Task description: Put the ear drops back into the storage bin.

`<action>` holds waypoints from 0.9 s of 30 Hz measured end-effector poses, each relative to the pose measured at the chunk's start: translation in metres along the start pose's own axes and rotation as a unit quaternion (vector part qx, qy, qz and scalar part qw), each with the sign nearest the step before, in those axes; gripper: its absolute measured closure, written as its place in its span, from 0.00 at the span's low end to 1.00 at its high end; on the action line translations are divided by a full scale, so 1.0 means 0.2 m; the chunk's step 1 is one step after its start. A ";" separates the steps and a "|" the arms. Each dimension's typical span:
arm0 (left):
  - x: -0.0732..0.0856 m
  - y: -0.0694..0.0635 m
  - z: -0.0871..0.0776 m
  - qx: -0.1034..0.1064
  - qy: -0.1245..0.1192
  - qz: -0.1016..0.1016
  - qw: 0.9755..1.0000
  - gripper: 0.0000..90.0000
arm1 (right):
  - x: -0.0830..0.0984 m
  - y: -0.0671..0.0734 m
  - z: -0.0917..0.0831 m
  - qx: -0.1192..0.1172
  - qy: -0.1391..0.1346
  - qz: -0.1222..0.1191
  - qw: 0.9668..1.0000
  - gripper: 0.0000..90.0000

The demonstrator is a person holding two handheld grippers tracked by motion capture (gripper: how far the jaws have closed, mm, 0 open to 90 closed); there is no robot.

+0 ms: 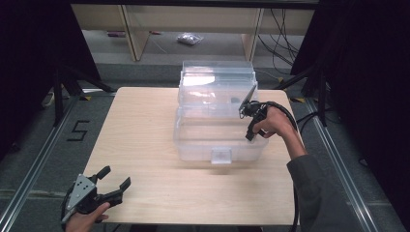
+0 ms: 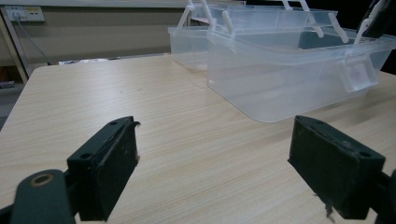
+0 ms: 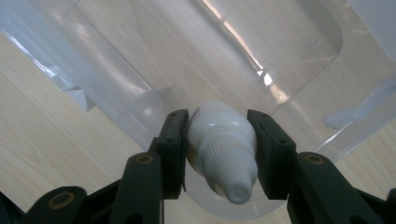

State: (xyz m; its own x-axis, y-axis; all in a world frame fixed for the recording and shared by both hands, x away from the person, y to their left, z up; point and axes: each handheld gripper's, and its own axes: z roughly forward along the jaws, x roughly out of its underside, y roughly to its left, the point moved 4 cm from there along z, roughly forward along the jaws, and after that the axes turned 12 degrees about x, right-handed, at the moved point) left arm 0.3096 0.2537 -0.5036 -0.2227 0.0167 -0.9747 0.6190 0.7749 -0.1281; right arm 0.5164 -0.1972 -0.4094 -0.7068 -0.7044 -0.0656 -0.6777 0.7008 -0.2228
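Right tool (image 3: 219, 154) was clamped on a small white bottle (image 3: 224, 151), one black pad against each side of its ribbed neck, the capped nozzle end pointing back toward the camera in the right gripper view. The bottle sat between the pads, above the rim of the clear plastic storage box (image 3: 140, 60), with the box's transparent wall and floor visible behind it. The light wood worktop (image 3: 46, 140) showed through and beside the plastic.

In the high view, the right tool (image 1: 246, 110) was over the right side of the box (image 1: 217, 140), near its far right part, held by the person's right hand (image 1: 275, 123); the dark sleeve and the trailing cable ran off toward the bottom right. The bottle itself was too small to make out there. The box stood at the middle of the worktop (image 1: 145, 145), its lid (image 1: 217, 79) swung open behind it and a latch tab on the front wall.

Left tool (image 1: 112, 186) rested low at the near left corner of the worktop, jaws spread wide, nothing between them, well apart from the box. The left gripper view confirmed this: the left tool (image 2: 215, 172) had both pads far apart over bare wood grain, with the box (image 2: 280, 79) farther off to the upper right.
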 end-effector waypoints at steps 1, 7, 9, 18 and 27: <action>0.00 0.00 0.01 0.003 -0.006 0.000 1.000 0.16 | 0.00 -0.01 0.01 0.001 -0.007 -0.003 1.000 0.67; 0.00 0.00 0.00 0.002 -0.007 0.001 1.000 0.16 | -0.01 0.00 0.07 -0.005 0.003 0.005 1.000 0.67; 0.00 0.00 0.01 0.004 -0.011 0.001 1.000 0.16 | -0.01 0.00 0.08 -0.010 0.000 0.011 1.000 0.67; 0.00 0.00 0.00 0.003 -0.005 0.000 1.000 0.16 | -0.03 0.00 0.14 -0.009 0.012 0.009 1.000 0.67; 0.00 0.00 0.00 0.003 -0.004 -0.001 1.000 0.16 | -0.03 0.00 0.22 -0.008 0.011 0.002 1.000 0.67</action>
State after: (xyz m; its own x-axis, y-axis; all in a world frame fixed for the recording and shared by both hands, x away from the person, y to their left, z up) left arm 0.3107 0.2536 -0.5040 -0.2180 0.0108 -0.9759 0.6237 0.7706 -0.1308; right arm 0.5297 -0.1977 -0.4520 -0.7138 -0.6989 -0.0453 -0.6777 0.7055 -0.2074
